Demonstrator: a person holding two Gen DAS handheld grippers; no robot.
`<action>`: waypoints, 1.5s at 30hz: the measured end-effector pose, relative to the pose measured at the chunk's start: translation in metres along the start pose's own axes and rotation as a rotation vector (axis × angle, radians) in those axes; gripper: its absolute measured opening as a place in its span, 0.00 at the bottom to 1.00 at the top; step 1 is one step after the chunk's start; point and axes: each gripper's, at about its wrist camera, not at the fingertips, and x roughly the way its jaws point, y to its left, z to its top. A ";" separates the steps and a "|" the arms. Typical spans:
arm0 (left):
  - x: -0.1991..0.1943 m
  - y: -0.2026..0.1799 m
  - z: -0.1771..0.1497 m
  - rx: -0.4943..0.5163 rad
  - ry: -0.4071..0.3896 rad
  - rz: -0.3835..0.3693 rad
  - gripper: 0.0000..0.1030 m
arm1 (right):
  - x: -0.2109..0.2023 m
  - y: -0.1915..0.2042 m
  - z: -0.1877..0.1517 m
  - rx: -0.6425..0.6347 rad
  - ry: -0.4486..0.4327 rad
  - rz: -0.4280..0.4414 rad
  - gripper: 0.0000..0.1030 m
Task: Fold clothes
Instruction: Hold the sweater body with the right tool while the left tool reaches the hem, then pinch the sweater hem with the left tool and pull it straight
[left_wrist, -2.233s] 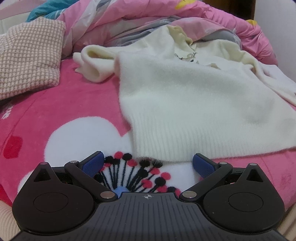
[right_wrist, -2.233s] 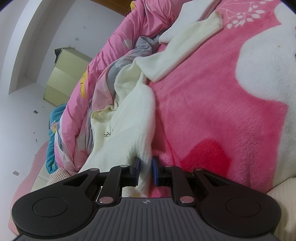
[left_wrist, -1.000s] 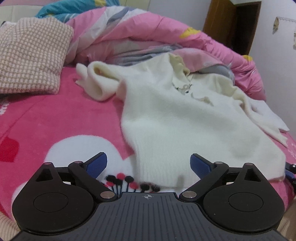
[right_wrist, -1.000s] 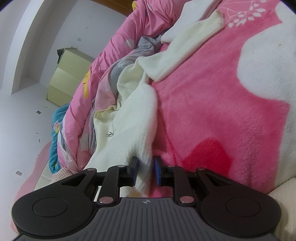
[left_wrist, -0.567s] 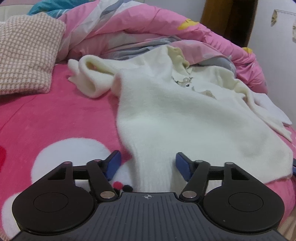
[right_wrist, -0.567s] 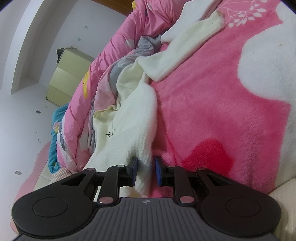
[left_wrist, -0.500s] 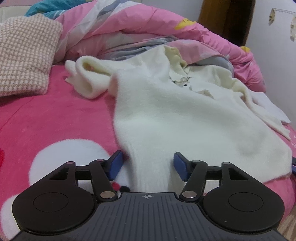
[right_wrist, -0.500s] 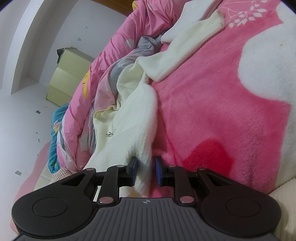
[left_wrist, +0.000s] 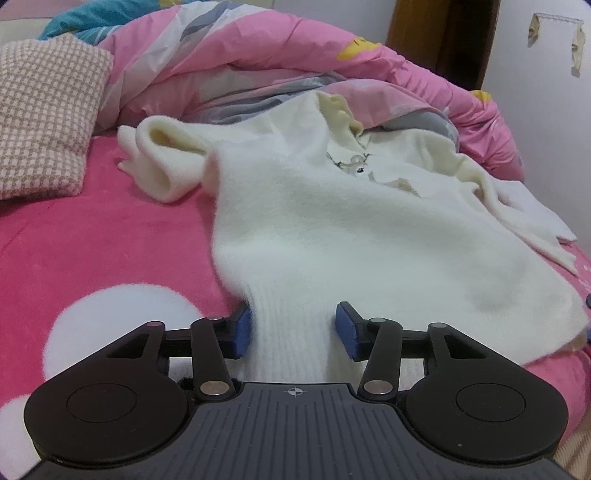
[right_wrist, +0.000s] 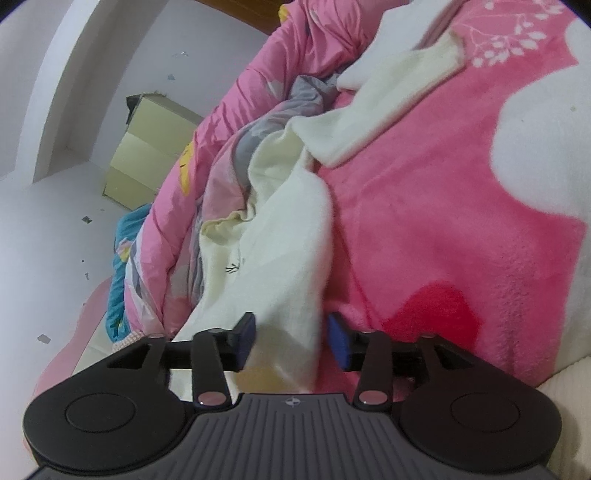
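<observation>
Left gripper (left_wrist: 293, 334) is being closed around the ribbed hem of the fluffy cream knitted sweater (left_wrist: 354, 236) spread on the pink plush blanket (left_wrist: 110, 240); right gripper (right_wrist: 291, 341) is being opened off the hem's other corner. A re-grip appears needed before folding.

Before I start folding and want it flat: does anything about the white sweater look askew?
Yes. The white sweater lies crooked: one sleeve is doubled into a loop beside it, and its collar end is rumpled against the pink quilt.

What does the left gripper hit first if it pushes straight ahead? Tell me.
The left gripper, its jaws closing, already has the ribbed hem of the white sweater between them. Going straight on, it would likely just bunch up the sweater body, well before the pink quilt.
</observation>
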 end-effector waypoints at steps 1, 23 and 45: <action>0.001 0.000 0.000 0.002 0.002 -0.003 0.50 | -0.001 0.003 0.000 -0.003 0.002 -0.001 0.56; -0.018 0.022 0.027 -0.171 0.022 -0.111 0.07 | -0.011 0.060 0.015 -0.155 -0.008 0.003 0.12; -0.071 0.020 -0.022 -0.202 0.132 -0.122 0.06 | -0.052 0.018 -0.004 -0.134 0.167 -0.118 0.14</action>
